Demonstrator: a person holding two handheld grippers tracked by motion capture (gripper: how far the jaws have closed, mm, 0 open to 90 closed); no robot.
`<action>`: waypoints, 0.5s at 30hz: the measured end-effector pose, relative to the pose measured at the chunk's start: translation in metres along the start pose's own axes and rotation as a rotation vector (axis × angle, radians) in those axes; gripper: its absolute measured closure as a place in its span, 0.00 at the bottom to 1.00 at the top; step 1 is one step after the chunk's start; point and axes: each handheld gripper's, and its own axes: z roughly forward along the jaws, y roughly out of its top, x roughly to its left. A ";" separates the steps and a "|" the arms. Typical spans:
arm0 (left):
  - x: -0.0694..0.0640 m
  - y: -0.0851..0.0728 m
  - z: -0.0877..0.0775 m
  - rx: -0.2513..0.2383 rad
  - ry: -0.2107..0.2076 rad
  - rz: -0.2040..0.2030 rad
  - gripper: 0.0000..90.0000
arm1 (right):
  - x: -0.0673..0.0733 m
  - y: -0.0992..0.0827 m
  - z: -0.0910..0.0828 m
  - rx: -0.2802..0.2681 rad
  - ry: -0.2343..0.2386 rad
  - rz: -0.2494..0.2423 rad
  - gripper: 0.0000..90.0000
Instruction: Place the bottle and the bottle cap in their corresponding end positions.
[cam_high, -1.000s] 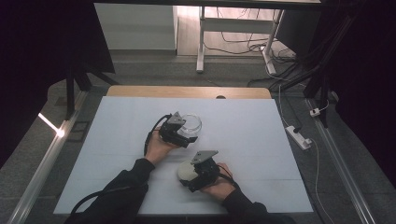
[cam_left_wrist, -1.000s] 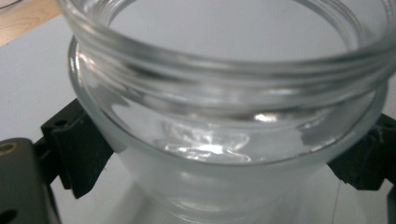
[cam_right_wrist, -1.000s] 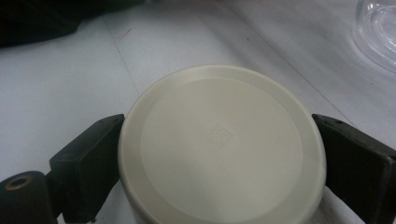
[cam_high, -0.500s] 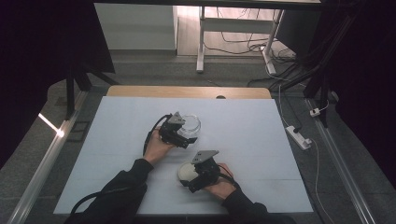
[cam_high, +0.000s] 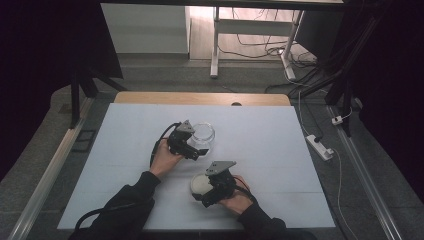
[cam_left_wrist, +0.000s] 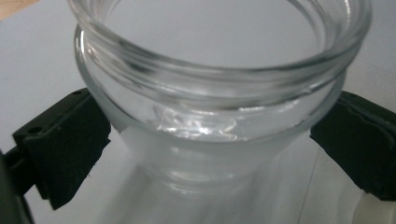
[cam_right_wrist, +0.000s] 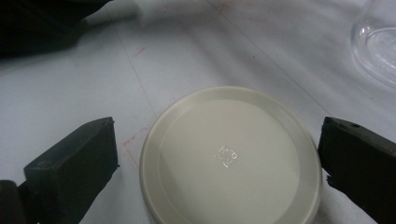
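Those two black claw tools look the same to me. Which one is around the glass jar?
The left gripper: its jaws sit on either side of the open glass jar. The right gripper, nearer the person, has its jaws around the cream lid lying flat on the table.

One glass jar (cam_high: 202, 135), one cream lid (cam_high: 201, 184), two grippers.

Your jar (cam_high: 202, 136) stood on the table (cam_high: 270, 145) mid-centre, between your left gripper's (cam_high: 196, 150) jaws. Your lid (cam_high: 201, 184) lay flat nearer you, slightly right of it, between your right gripper's (cam_high: 200, 196) jaws, apart from the jar.
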 end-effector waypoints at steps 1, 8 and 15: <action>-0.001 0.000 -0.001 0.001 0.000 -0.001 0.00 | 0.000 0.000 -0.001 -0.006 0.000 0.000 0.00; -0.003 -0.002 -0.013 0.005 0.015 -0.013 0.00 | -0.001 0.001 -0.007 -0.022 0.003 0.015 0.00; -0.004 -0.009 -0.025 0.007 0.015 -0.031 0.00 | -0.002 0.001 -0.014 -0.043 -0.007 0.014 0.00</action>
